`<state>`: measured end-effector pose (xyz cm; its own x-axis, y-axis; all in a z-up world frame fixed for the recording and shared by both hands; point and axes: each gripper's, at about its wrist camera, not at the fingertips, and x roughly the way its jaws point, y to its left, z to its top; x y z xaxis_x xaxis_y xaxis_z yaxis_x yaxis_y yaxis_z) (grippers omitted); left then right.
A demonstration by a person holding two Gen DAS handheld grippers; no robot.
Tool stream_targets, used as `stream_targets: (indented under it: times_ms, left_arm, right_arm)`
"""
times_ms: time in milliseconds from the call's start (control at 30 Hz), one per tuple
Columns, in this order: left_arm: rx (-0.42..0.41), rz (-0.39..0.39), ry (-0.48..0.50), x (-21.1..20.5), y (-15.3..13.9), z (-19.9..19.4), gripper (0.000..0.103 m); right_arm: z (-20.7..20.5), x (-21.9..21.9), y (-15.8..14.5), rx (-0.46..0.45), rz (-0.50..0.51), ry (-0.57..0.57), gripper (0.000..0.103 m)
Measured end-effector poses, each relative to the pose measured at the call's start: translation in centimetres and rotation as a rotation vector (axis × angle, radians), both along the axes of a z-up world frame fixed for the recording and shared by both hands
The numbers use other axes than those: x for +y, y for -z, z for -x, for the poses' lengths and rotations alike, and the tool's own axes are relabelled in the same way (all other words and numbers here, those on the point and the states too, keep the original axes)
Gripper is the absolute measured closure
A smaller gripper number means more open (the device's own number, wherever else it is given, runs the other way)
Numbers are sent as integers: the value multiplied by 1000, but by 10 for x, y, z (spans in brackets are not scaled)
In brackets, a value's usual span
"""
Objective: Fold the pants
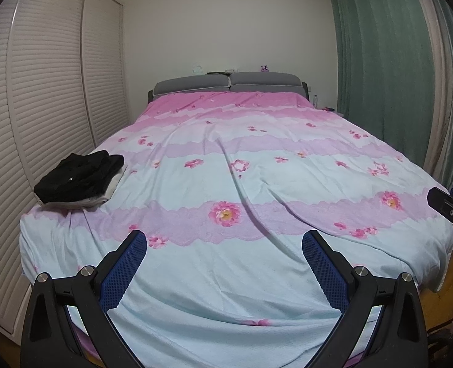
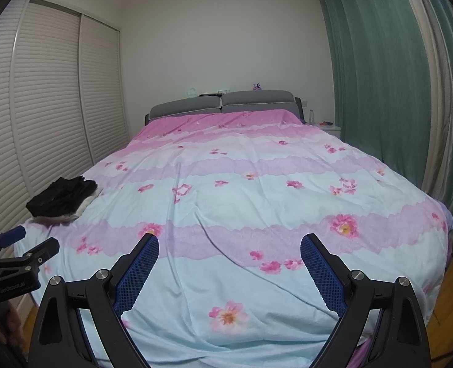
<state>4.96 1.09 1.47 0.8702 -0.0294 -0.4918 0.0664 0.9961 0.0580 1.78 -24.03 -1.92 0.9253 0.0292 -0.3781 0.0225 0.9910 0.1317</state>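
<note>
Hovering over the foot of the floral bedspread (image 1: 226,276), the left gripper (image 1: 225,263) and right gripper (image 2: 229,266) both hang spread wide and empty, well apart from the black pants (image 1: 80,174) piled on pale folded clothes (image 1: 103,197) at the bed's left edge

Bedspread (image 1: 257,184): broad open surface, low wrinkles only. Sole obstruction: pile of folded clothes (image 1: 79,181) at left edge, beside the louvred wardrobe (image 1: 42,107).

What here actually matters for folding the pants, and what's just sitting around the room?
For the job: black clothes pile, left gripper, right gripper, bedspread.

Just there: green curtain, wardrobe doors, headboard, bottle.
</note>
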Motion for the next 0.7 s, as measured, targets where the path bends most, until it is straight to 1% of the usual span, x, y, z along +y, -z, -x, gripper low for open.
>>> stream_targets:
  times_ms: [367,700]
  left_arm:
    - [2,23,10,-4,-1,1,0]
    - [2,5,29,-12,1,3,0]
  right_arm:
    - [1,0,0,-2,-2,4,8]
    - [1,0,1,3,-10,9,8]
